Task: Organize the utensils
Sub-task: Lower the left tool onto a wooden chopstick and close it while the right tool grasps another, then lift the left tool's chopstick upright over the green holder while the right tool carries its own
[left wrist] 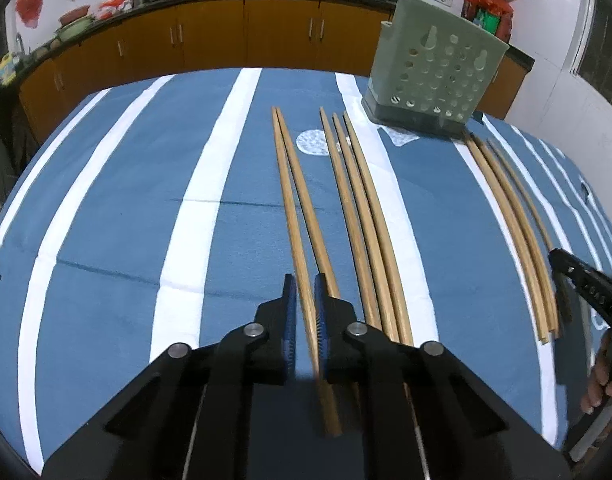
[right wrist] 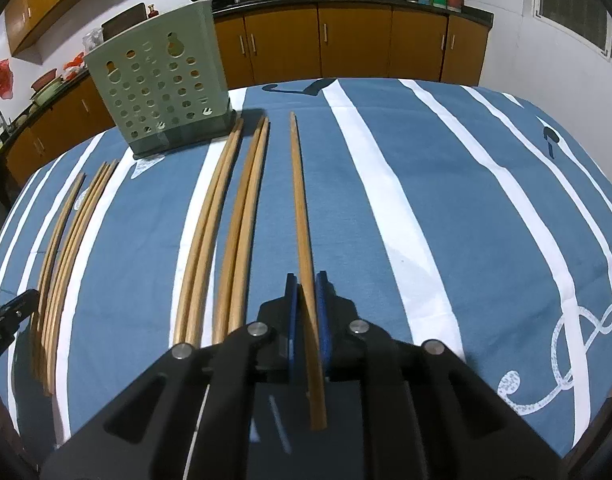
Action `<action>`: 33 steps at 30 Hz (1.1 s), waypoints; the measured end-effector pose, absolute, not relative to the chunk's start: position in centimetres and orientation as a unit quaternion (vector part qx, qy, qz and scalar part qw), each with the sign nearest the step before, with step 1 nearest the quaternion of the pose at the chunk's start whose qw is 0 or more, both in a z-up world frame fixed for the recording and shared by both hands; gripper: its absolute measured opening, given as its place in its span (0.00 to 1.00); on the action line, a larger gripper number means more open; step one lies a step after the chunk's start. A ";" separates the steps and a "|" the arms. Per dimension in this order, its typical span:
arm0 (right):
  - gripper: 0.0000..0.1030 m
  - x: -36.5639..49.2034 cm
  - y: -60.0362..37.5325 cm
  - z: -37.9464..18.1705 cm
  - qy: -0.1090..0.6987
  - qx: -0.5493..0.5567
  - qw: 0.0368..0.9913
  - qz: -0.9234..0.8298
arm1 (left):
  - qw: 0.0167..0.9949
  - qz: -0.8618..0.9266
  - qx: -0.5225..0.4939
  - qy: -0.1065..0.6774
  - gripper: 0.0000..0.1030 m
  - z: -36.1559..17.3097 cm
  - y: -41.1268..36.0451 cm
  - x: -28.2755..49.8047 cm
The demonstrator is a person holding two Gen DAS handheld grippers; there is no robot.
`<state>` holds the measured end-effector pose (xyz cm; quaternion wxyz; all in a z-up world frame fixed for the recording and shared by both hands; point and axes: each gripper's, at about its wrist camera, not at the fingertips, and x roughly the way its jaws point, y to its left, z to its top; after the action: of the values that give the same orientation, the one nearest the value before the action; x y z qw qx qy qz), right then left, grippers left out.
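My left gripper [left wrist: 305,284] is shut on a wooden chopstick [left wrist: 289,208], the left one of a pair lying on the blue striped cloth [left wrist: 106,220]. Its partner [left wrist: 311,220] runs under the right finger. Three more chopsticks [left wrist: 362,216] lie just to the right. My right gripper [right wrist: 306,280] is shut on another chopstick [right wrist: 300,208], the rightmost one on the cloth; it may be two stacked. Two pairs [right wrist: 226,216] lie left of it. A pale green perforated utensil holder [left wrist: 434,68] [right wrist: 162,80] stands at the far side of the table.
The right gripper [left wrist: 586,288] and a hand [left wrist: 602,384] show at the right edge of the left wrist view, beside several chopsticks [left wrist: 514,220]. The left gripper [right wrist: 10,312] shows at the left edge of the right wrist view. Brown kitchen cabinets [right wrist: 346,40] run behind the table.
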<state>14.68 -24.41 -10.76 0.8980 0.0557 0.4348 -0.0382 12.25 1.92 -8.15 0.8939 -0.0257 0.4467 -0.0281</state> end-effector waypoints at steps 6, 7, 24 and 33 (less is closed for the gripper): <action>0.08 15.5 -24.5 -10.8 0.433 0.044 0.900 -0.035 | 0.893 -0.017 -0.024 0.448 0.07 -8.3 2.6 14.2; 0.08 15.9 -24.7 -10.8 0.431 0.043 0.900 -0.037 | 0.894 -0.014 -0.024 0.447 0.07 -8.4 2.9 14.6; 0.09 17.4 -25.9 -11.0 0.420 0.035 0.905 -0.049 | 0.902 -0.008 0.003 0.432 0.07 -8.4 3.3 14.6; 0.09 17.0 -26.0 -11.0 0.420 0.042 0.905 -0.047 | 0.903 -0.007 -0.008 0.430 0.07 -8.3 3.3 14.2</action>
<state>16.99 -26.04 -11.03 0.9053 0.0420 0.4200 -0.0469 14.17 3.31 -8.29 0.9027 -0.0080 0.4301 -0.0074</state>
